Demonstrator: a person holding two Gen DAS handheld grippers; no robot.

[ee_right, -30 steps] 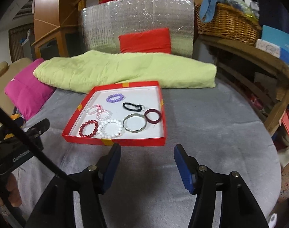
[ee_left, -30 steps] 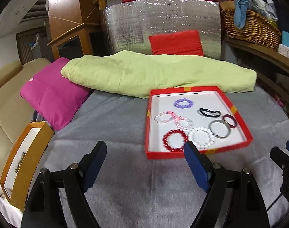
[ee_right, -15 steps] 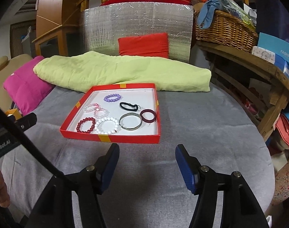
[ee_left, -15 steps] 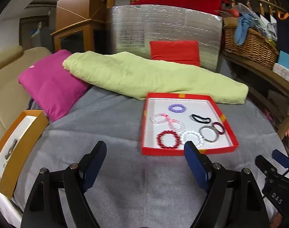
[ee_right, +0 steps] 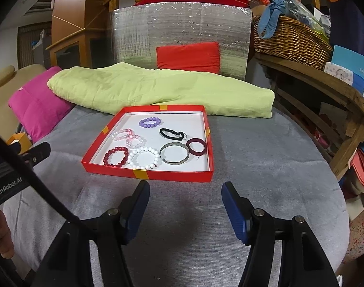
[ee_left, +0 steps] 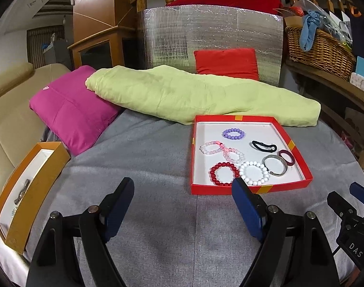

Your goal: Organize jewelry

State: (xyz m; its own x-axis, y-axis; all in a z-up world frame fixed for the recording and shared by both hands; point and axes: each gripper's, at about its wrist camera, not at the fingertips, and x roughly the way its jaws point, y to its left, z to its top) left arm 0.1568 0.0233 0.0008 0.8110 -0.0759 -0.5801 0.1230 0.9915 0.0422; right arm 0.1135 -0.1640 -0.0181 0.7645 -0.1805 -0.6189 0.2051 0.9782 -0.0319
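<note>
Nearest, the left gripper (ee_left: 182, 198) and the right gripper (ee_right: 183, 199) hover over bare grey cloth (ee_right: 265, 167), both with jaws wide apart and nothing between them; the right stands somewhat narrower. Just beyond their fingertips lies the red tray (ee_right: 172, 175), its low rim facing the grippers, presumably so that each piece can be reached from above. Inside, lying flat: a red bead bracelet (ee_right: 116, 156) touching a white bead bracelet (ee_right: 144, 157), a metal bangle (ee_right: 174, 157), a dark red ring (ee_right: 196, 146), two linked pink bracelets (ee_right: 129, 137), a black hair tie (ee_right: 171, 133) and a purple bead bracelet (ee_right: 150, 122). At the cloth's left edge sits an orange box (ee_left: 31, 191), open, a likely destination. Open cloth separates the two. Farther back, a green blanket (ee_left: 201, 95) and a pink cushion (ee_left: 71, 112) bound the workspace.
</note>
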